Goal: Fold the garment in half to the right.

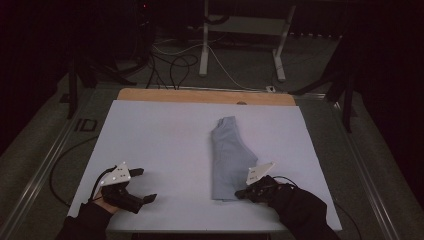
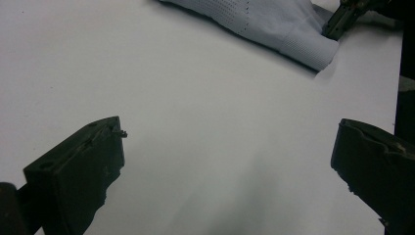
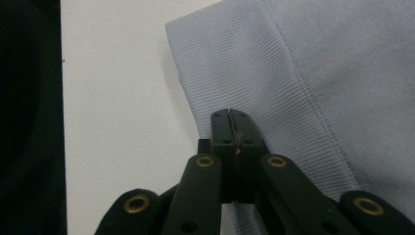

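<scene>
A folded cloth (image 1: 229, 157) is laid right of the middle of the sheet (image 1: 160, 145), with its near end close to the front edge. Wide free room is left at its left. The right gripper (image 1: 240, 193) is closed at the cloth's near hem (image 3: 274, 122); whether the cloth is pinched cannot be told. The left gripper (image 1: 148, 185) is held wide open over the bare sheet. The cloth's ribbed weave is seen in the right gripper view.

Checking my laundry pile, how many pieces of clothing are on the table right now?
1. A light blue garment lies folded right of the table's middle, its near edge at the right tool. Layers could hide under the fold.
</scene>
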`<act>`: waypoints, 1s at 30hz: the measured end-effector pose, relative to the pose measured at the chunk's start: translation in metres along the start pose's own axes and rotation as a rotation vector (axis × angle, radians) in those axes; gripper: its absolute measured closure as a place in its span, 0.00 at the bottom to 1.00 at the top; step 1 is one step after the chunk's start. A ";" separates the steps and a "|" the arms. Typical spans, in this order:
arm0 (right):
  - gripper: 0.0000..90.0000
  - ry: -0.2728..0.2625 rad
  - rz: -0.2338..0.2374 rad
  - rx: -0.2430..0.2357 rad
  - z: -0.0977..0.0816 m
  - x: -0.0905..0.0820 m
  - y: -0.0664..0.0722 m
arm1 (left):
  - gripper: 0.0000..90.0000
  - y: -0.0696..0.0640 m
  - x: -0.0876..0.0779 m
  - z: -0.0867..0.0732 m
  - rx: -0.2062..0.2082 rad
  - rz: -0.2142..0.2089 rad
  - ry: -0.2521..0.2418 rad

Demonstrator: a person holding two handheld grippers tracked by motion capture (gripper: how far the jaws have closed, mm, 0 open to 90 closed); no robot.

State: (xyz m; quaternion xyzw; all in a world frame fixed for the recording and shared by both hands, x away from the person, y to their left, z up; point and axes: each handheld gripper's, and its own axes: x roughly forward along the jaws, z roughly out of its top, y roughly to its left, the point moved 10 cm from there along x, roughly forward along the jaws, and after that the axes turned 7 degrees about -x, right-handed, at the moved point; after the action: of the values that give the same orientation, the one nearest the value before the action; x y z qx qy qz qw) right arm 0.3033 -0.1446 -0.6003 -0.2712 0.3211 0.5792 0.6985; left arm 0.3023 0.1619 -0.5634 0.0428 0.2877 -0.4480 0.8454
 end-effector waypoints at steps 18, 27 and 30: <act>0.85 -0.142 -0.012 0.004 0.029 -0.020 -0.006 | 0.01 0.002 0.000 0.000 -0.015 0.004 -0.003; 0.48 -0.183 -0.033 0.033 0.045 -0.024 -0.015 | 0.01 0.002 0.000 0.000 -0.012 -0.002 -0.004; 0.38 -0.197 -0.039 0.045 0.048 -0.026 -0.018 | 0.01 0.002 0.001 -0.001 -0.011 -0.002 0.002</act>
State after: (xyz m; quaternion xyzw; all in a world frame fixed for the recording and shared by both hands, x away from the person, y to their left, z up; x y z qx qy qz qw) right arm 0.3239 -0.1285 -0.5496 -0.2030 0.2584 0.5822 0.7437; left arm 0.3036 0.1629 -0.5650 0.0381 0.2912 -0.4473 0.8448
